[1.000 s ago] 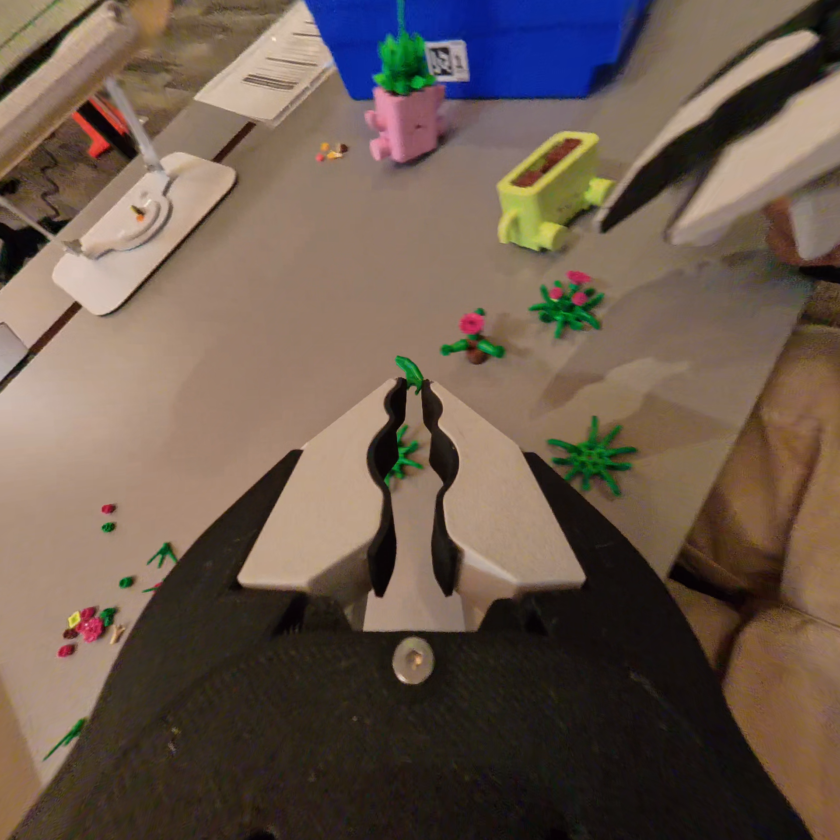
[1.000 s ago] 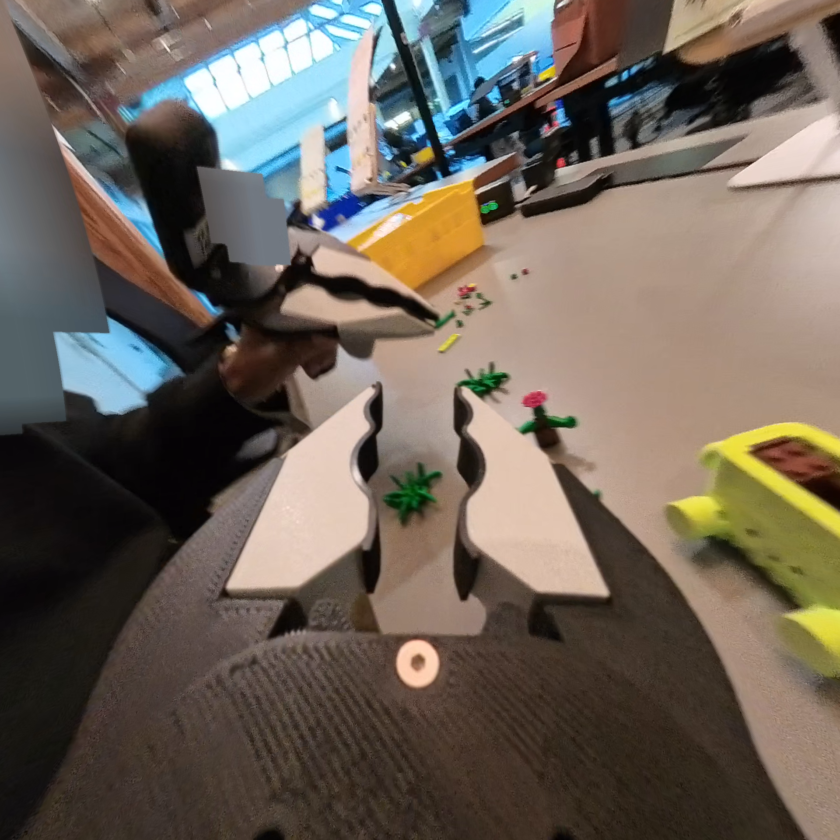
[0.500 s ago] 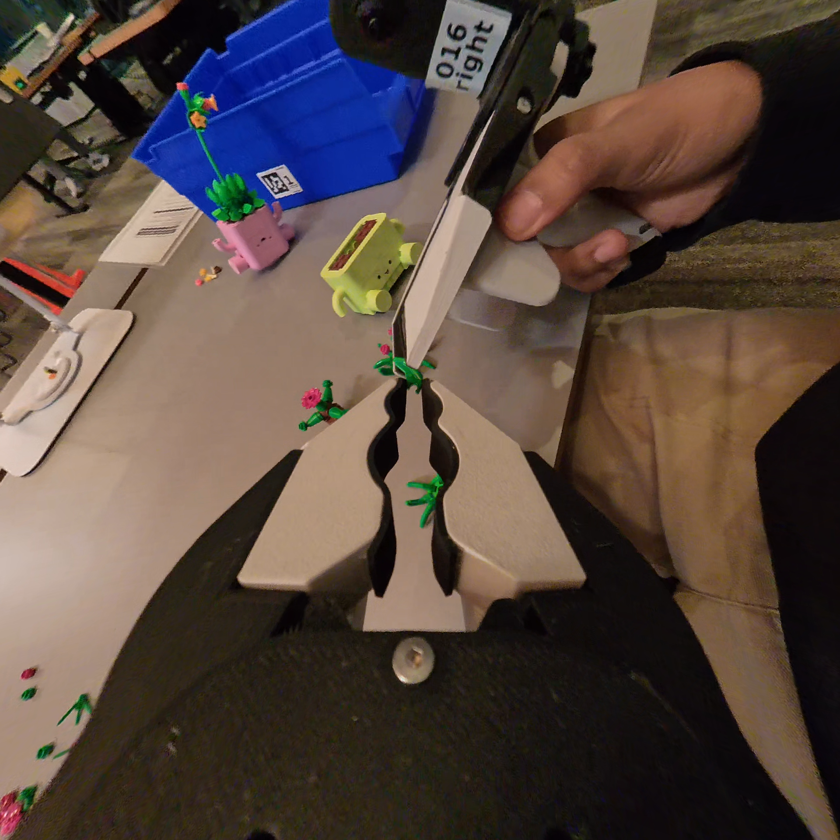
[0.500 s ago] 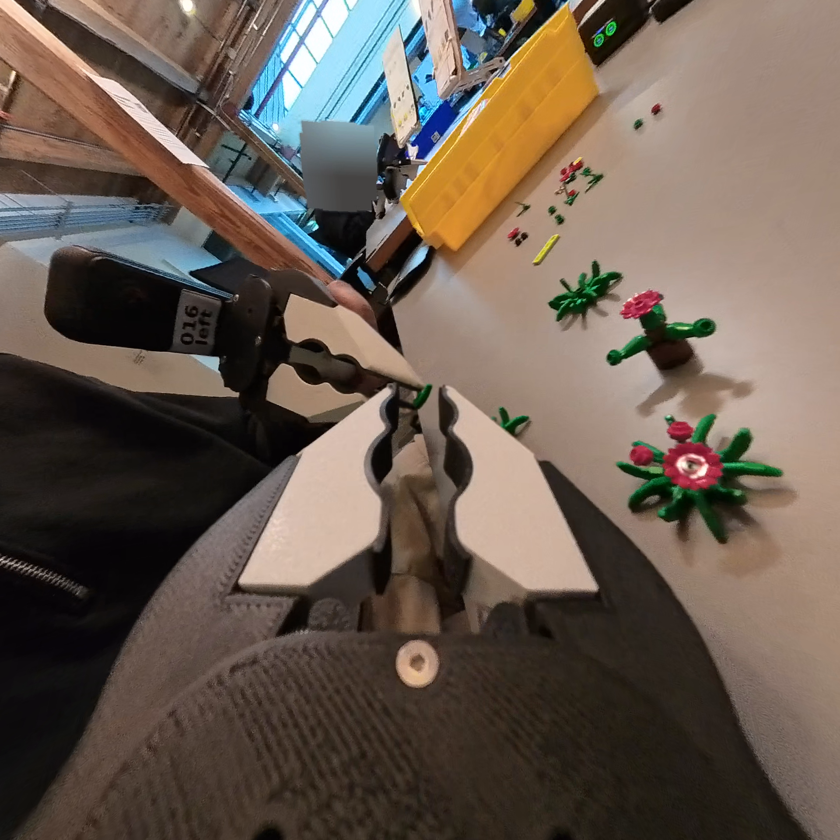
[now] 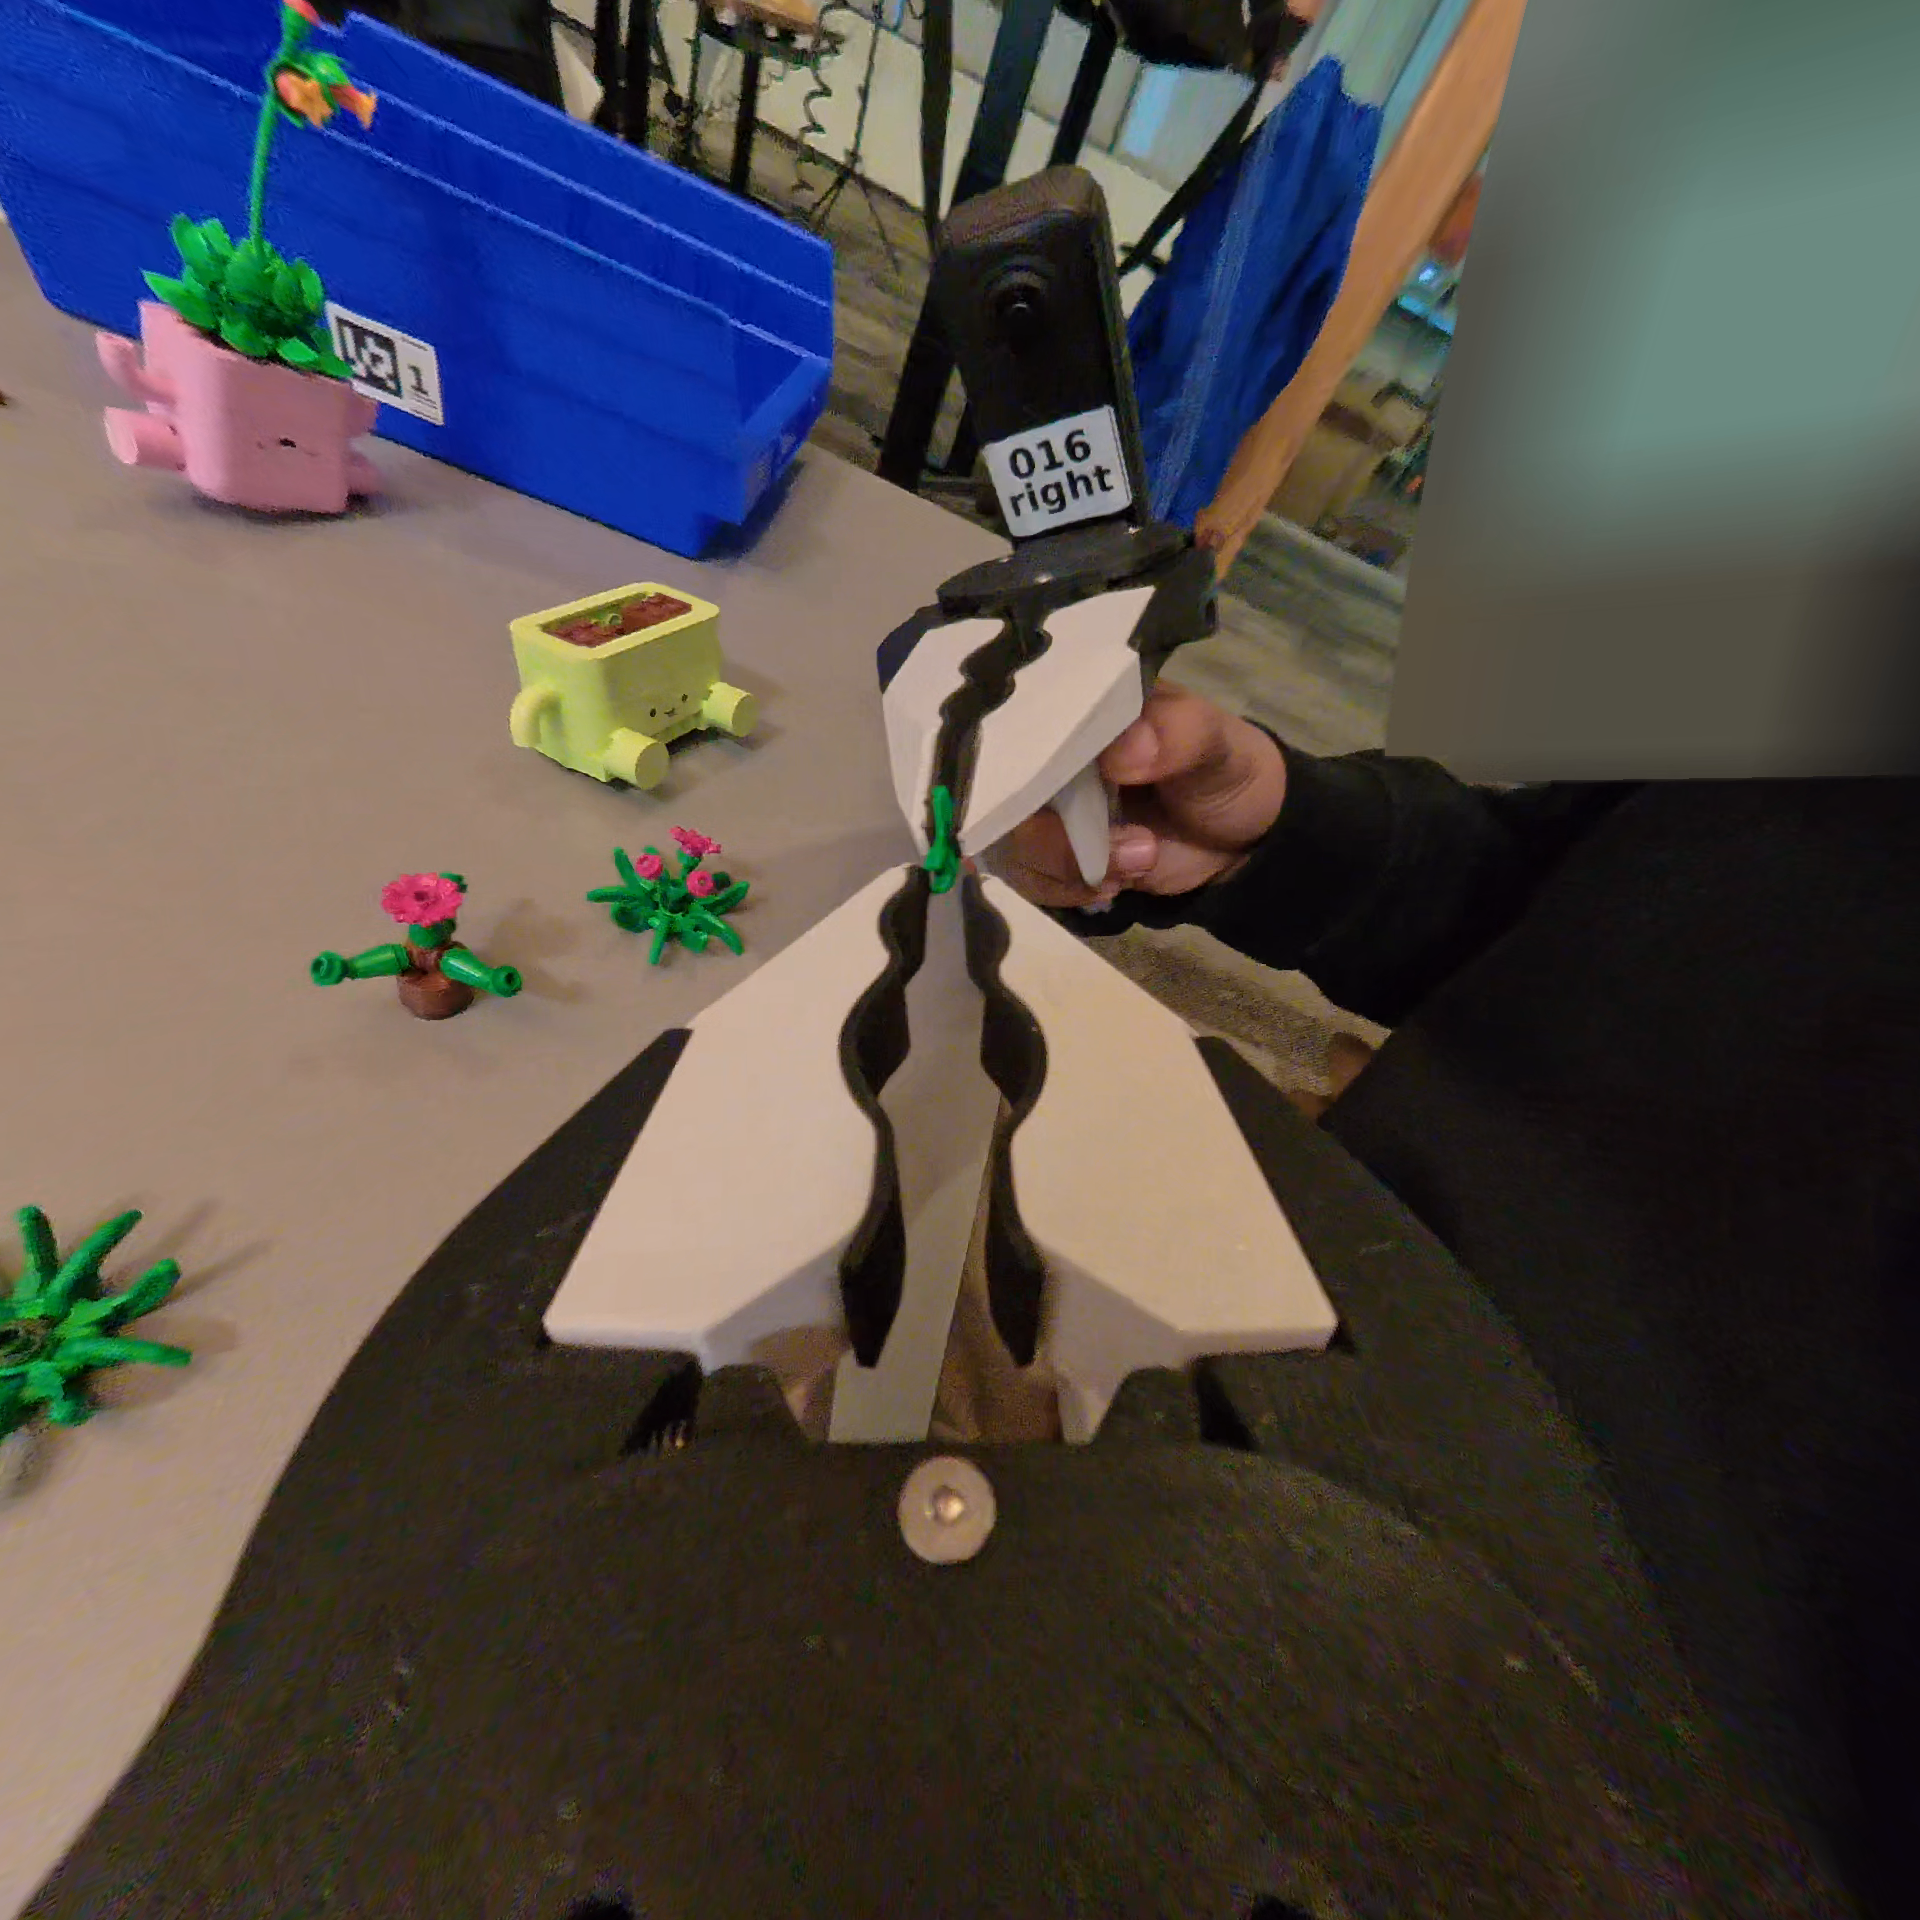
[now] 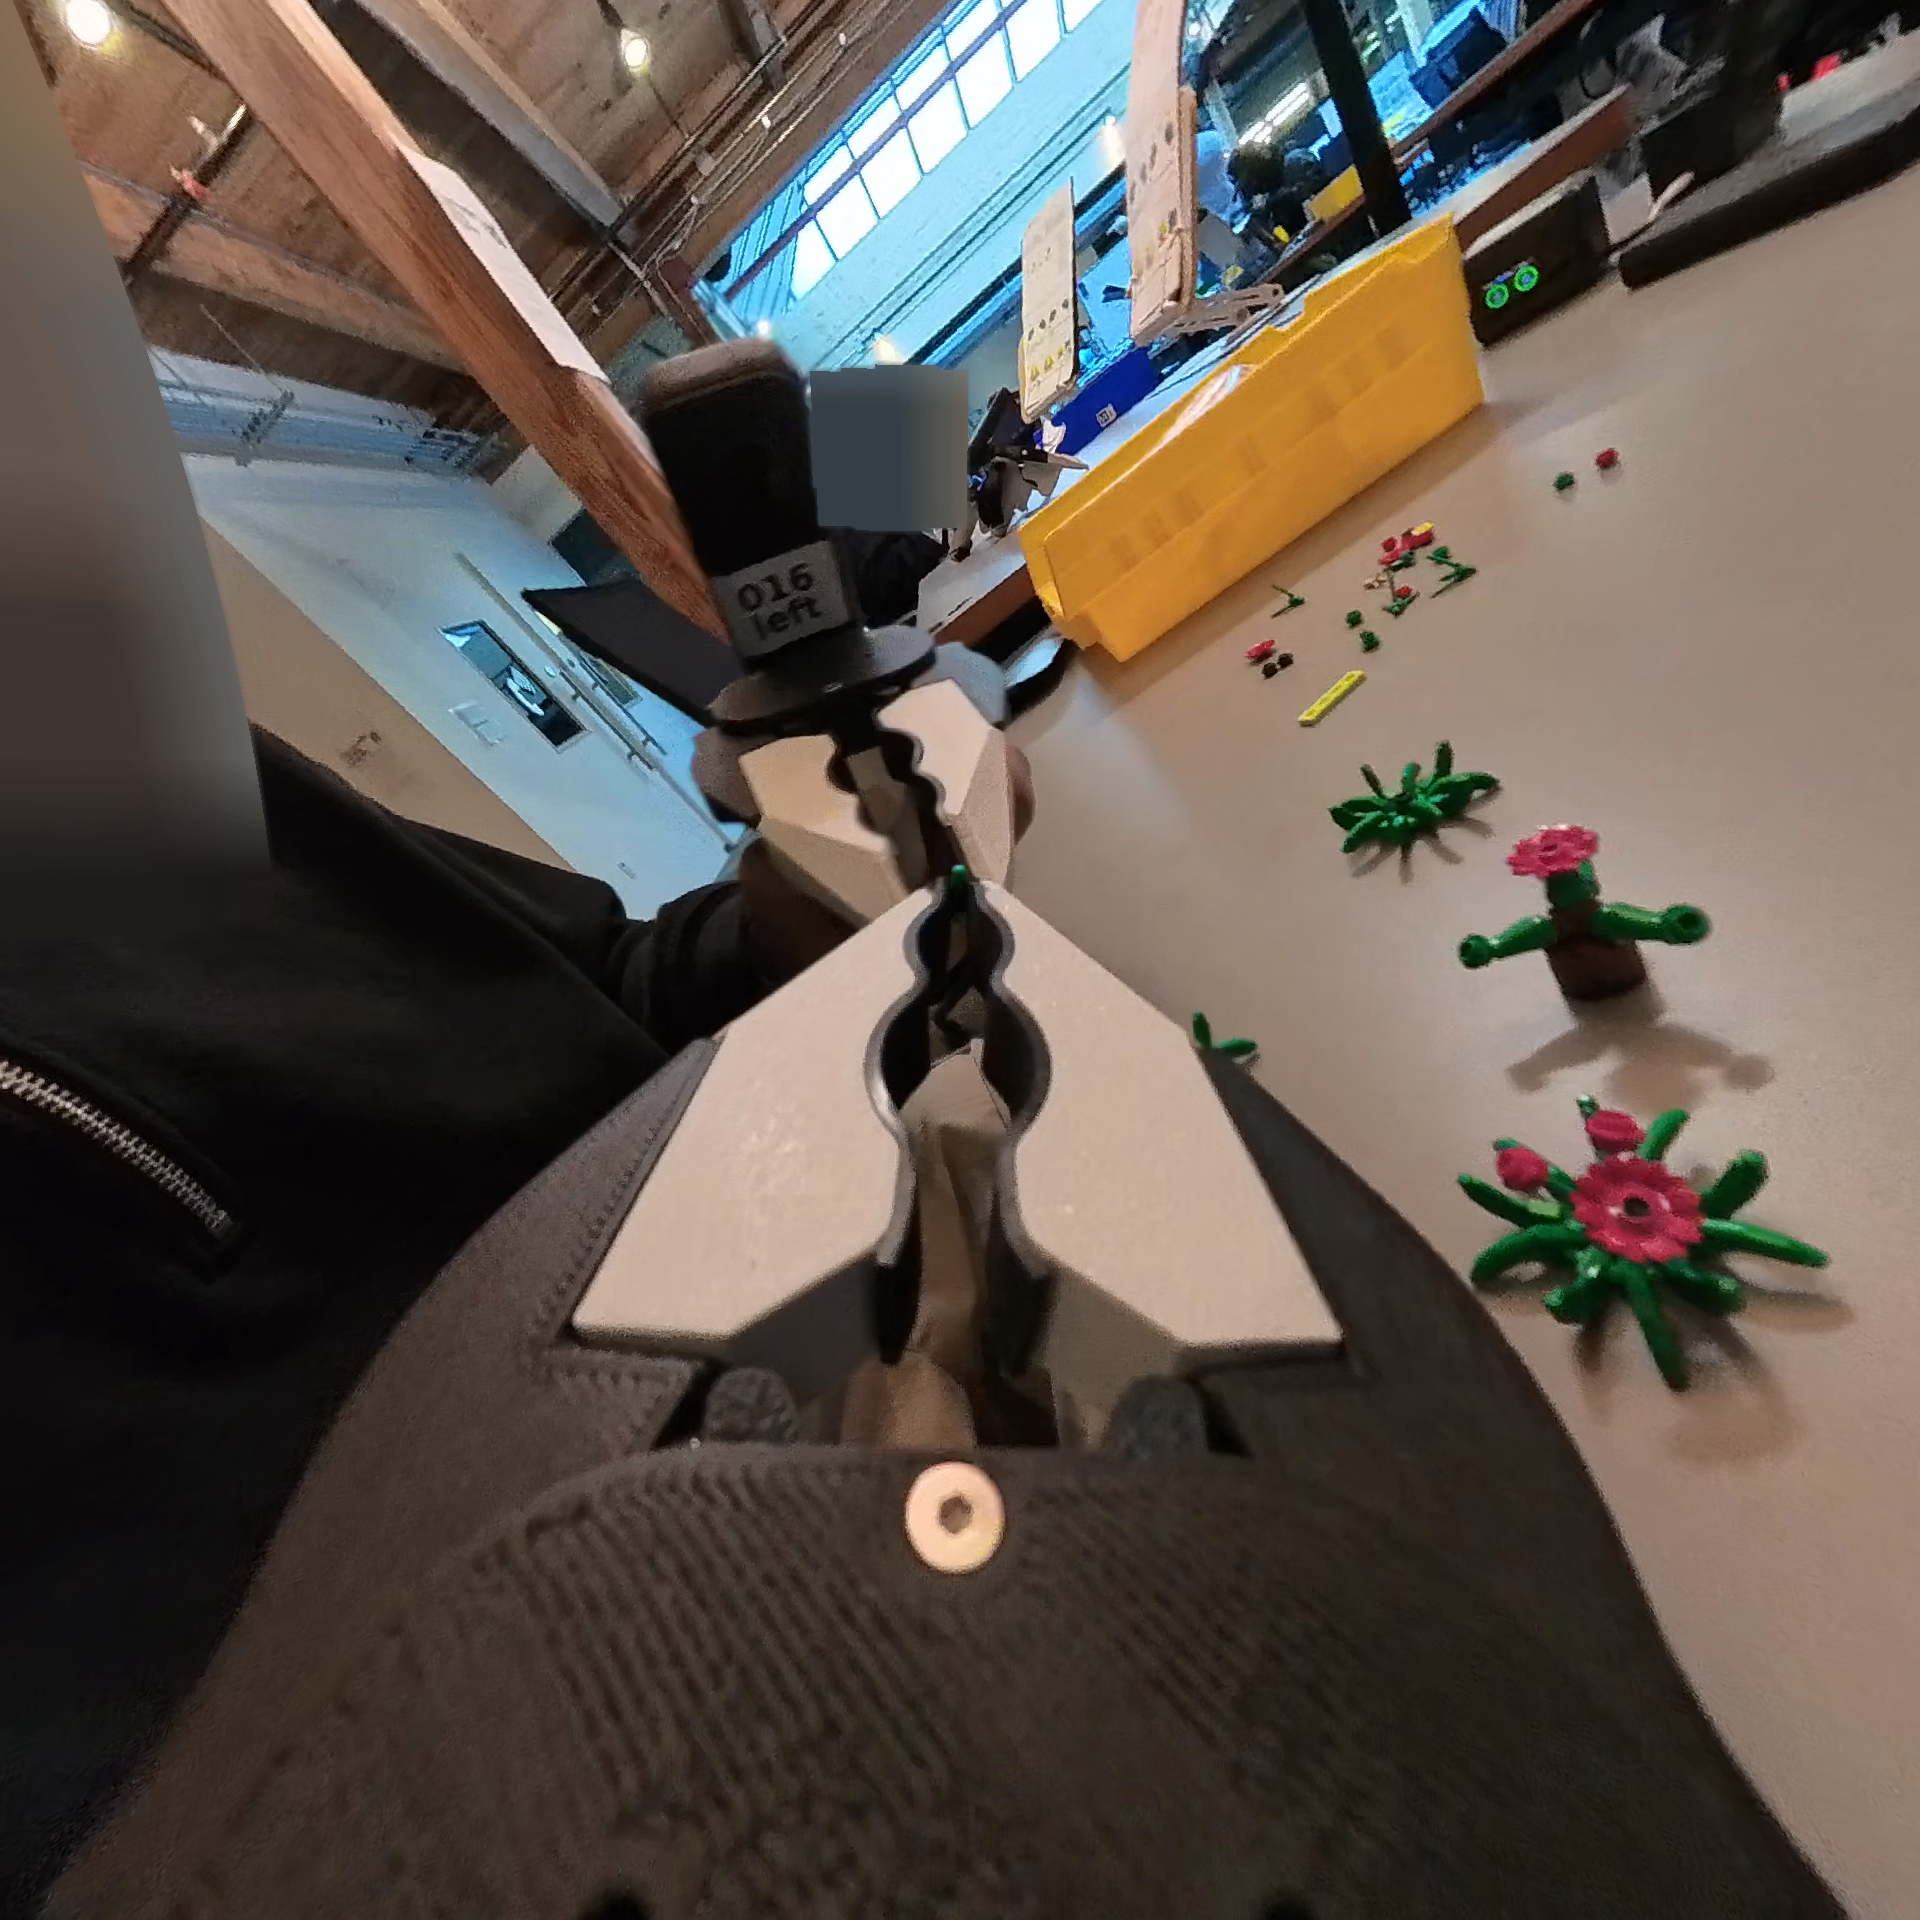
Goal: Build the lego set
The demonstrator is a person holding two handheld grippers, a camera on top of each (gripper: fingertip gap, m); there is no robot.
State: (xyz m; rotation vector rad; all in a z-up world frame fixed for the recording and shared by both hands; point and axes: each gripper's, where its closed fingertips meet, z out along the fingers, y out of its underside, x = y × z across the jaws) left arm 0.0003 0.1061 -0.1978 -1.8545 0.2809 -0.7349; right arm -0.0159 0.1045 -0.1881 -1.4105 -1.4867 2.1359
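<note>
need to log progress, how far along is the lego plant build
Done: the pink pot already carries its leaves and tall flower stalk.

In hand: the left gripper and right gripper meet tip to tip on one small green leaf piece, off the table's edge.

Left: the yellow-green pot shows only brown soil, and the flower sprig, pink-flowered rosette and green rosette lie loose.

A slanting brown wooden beam (image 6: 343, 177) is seen beneath ceiling lights (image 6: 88, 19); bright high windows (image 6: 894, 145) are seen beyond the grey worktop (image 6: 1662, 644).
</note>
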